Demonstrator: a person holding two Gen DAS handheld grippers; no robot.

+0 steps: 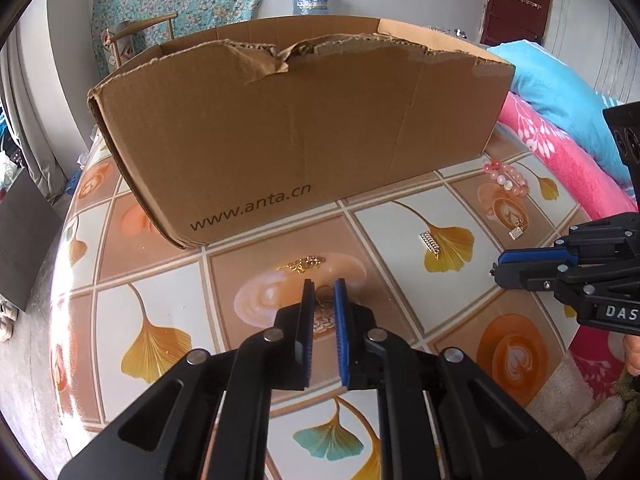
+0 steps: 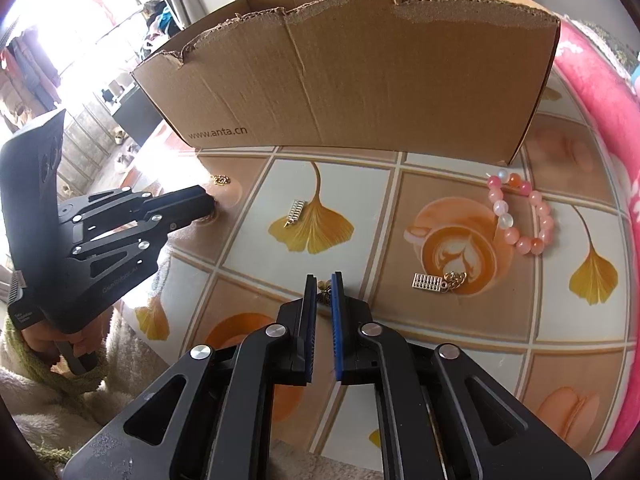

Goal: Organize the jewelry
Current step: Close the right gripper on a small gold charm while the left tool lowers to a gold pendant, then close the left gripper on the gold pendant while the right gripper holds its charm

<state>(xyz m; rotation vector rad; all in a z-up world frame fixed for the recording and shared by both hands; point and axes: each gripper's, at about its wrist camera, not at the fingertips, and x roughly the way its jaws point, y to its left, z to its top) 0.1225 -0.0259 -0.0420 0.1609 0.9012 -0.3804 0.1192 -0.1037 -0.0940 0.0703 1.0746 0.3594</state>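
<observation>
A brown cardboard box [image 1: 304, 120] stands on the patterned table, also in the right wrist view [image 2: 360, 76]. My left gripper [image 1: 324, 292] is nearly shut, its fingers around a small gold piece [image 1: 322, 300] at the tabletop. A gold chain [image 1: 306, 264] lies just beyond it. My right gripper [image 2: 323, 286] is nearly shut on a small gold piece [image 2: 323, 294]. A pink bead bracelet [image 2: 524, 216], a gold abacus charm with chain [image 2: 438, 282] and a gold comb-like charm [image 2: 295, 213] lie on the table.
Pink and blue blankets [image 1: 560, 120] lie along the table's right side. A chair [image 1: 136, 36] and a water jug [image 1: 312, 0] stand behind the box. The table edge [image 1: 64, 264] drops off at the left.
</observation>
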